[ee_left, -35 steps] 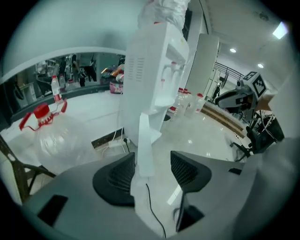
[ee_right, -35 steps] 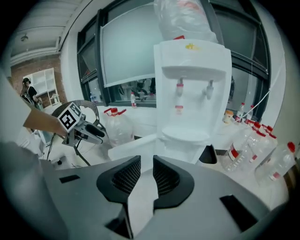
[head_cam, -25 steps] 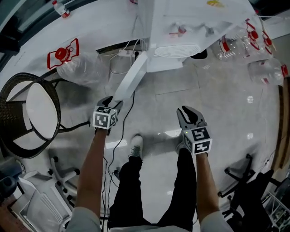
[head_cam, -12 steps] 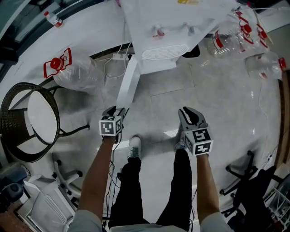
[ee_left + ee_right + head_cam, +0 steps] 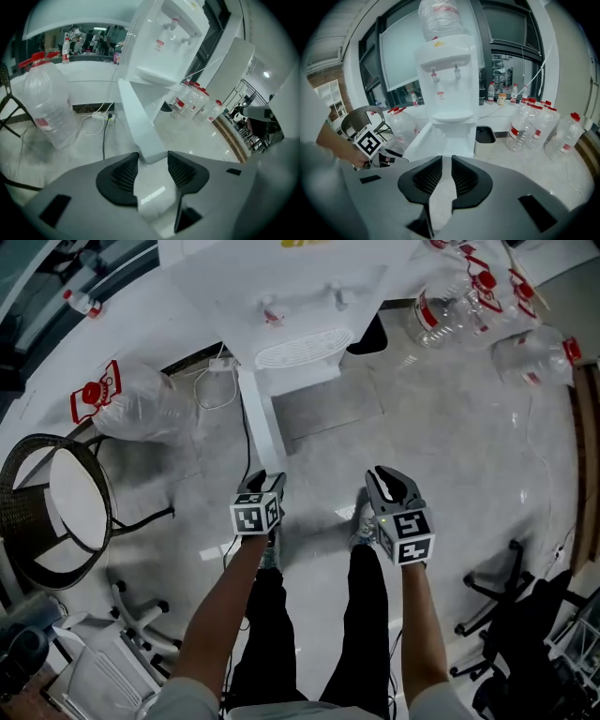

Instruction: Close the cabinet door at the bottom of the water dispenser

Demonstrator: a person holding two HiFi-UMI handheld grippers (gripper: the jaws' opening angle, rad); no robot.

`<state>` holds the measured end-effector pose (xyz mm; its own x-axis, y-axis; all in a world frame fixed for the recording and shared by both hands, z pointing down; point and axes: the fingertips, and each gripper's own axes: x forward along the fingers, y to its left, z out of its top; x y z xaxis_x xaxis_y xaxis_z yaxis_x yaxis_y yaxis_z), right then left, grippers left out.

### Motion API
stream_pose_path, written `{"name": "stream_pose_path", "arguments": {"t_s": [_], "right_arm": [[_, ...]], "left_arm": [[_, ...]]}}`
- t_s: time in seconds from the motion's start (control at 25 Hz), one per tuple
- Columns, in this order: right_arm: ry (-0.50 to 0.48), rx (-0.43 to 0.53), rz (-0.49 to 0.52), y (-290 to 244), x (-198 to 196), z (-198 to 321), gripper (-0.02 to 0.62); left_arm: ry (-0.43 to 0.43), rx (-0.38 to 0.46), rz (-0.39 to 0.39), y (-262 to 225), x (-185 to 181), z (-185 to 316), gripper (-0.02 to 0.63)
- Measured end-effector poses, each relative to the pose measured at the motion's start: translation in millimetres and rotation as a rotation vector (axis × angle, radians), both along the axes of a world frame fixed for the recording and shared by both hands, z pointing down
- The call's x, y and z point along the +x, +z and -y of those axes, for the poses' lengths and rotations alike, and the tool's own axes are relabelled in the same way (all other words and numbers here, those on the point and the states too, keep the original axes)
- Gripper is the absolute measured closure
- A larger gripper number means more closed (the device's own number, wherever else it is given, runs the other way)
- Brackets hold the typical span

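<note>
Left gripper view, cabinet door (image 5: pixel 136 112), its end between the opening jaws of the left hand-held gripper (image 5: pixel 153 158), unpinched.

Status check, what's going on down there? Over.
Left gripper jaws opening, cabinet door free edge at their tips. Right gripper narrowly open, empty. Door wide open; swing path looks clear.

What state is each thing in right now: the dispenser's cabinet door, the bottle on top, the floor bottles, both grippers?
Cabinet door: open, swung out toward the person.
Top bottle: seated on the water dispenser.
Floor bottles: upright, red-capped, apparently empty.
Left gripper: jaws opening, the door's free edge at their tips.
Right gripper: jaws a narrow gap apart, nothing between.
</note>
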<state>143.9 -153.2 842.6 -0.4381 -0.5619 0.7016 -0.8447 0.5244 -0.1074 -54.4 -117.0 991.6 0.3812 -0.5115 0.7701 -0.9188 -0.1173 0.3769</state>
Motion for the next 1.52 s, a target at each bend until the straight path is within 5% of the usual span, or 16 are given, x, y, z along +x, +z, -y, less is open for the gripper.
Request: {"name": "stream_pose_path", "arguments": {"t_s": [0.32,0.68,0.88,1.52], "right_arm": [[0.012,-0.009,-0.009,1.7,65.7,12.6,0.506],[-0.028,-0.006,-0.048,6.9,147.9,51.9,0.508],[-0.064,-0.014,-0.069,16.4,178.6,77.6,0.508],[-0.132,0.034,-0.02,33.4,198.9,177.5,0.508]], "left_arm": [[-0.109,-0.013,-0.112,0.9,83.7,48.3,0.364],[-0.189,0.006,-0.124,4.1,162.5,118.2,0.375],[-0.284,-0.003,-0.149,3.8,180.3,165.0,0.413],[-0.402,0.051,-0.14,13.3,200.5,272.1,0.442]]}}
